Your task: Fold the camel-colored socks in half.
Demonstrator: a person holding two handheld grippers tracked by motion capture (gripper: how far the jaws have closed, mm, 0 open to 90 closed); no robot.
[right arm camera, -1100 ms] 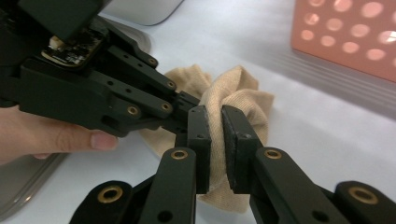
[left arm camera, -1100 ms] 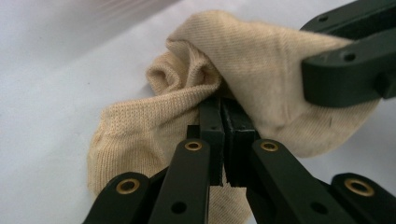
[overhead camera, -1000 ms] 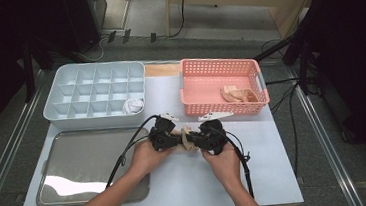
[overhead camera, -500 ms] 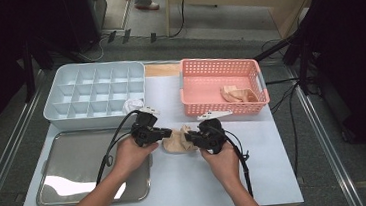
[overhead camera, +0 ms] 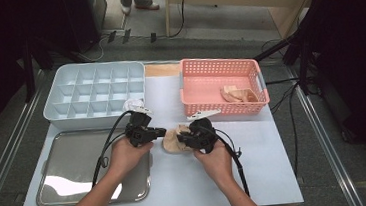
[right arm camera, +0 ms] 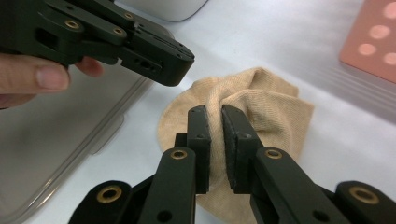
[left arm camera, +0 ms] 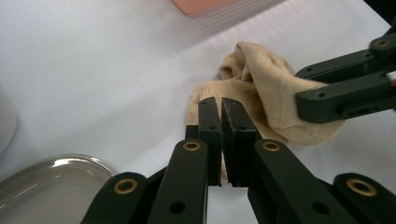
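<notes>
Beige knitted sock (overhead camera: 174, 140), bunched, lies on the white table (overhead camera: 257, 176) just in front of the pink perforated plastic basket (overhead camera: 219, 79), nearer the person. Right gripper (overhead camera: 184, 139) has its jaws nearly together, pinching a raised fold of the sock (right arm camera: 261, 107). Left gripper (overhead camera: 161, 132), to the basket's front-left, has its jaws all but closed; in the left gripper view they sit at the sock's edge (left arm camera: 261, 88), whether cloth is caught between them I cannot tell. A steel tray (overhead camera: 66, 163) lies further left of the basket, a pale blue compartment box (overhead camera: 94, 88) directly left of it.
</notes>
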